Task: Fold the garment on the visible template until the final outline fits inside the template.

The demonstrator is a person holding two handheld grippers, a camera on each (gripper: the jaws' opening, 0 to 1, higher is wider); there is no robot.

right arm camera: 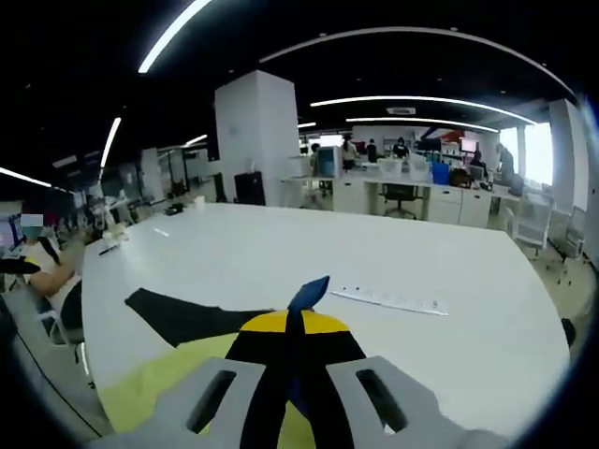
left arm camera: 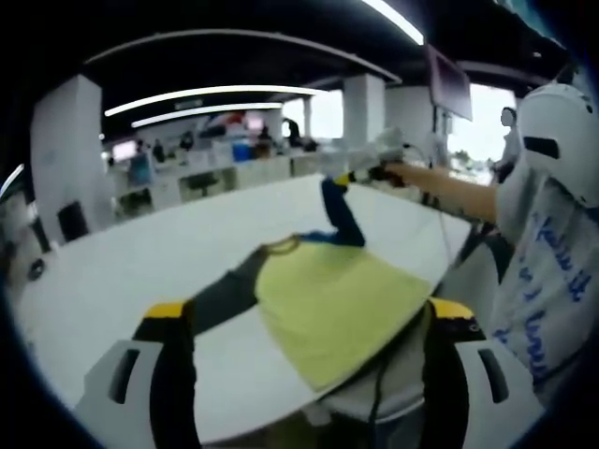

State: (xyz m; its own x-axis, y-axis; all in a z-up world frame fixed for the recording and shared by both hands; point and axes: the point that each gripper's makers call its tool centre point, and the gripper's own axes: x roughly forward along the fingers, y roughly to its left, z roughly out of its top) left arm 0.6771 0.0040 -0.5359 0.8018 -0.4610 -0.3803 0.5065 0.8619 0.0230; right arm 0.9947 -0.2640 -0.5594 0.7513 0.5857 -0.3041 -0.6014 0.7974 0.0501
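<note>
The garment (left arm camera: 328, 304), a yellow-green shirt with dark sleeves and blue cuffs, lies spread on the white table (left arm camera: 140, 262) just ahead of the left gripper (left arm camera: 309, 327). Its body reaches back between that gripper's two jaws, which stand wide apart with nothing pinched between them. One dark sleeve (left arm camera: 220, 295) runs out toward the left jaw and lies flat. The other sleeve (left arm camera: 342, 215) is lifted off the table, pulled up and away to where the right gripper (left arm camera: 379, 168) holds its cuff, with a person's arm (left arm camera: 449, 192) behind it.

In the right gripper view, the right gripper's (right arm camera: 290, 351) jaws are closed together on the blue cuff (right arm camera: 309, 292), which pokes up just past the tips. Below and to the left of the jaws the yellow-green body (right arm camera: 159, 388) and the flat dark sleeve (right arm camera: 182, 313) rest on the table (right arm camera: 393, 253). Farther ahead, a little to the right, a pale ruler-like strip (right arm camera: 388, 299) lies apart from the garment.
</note>
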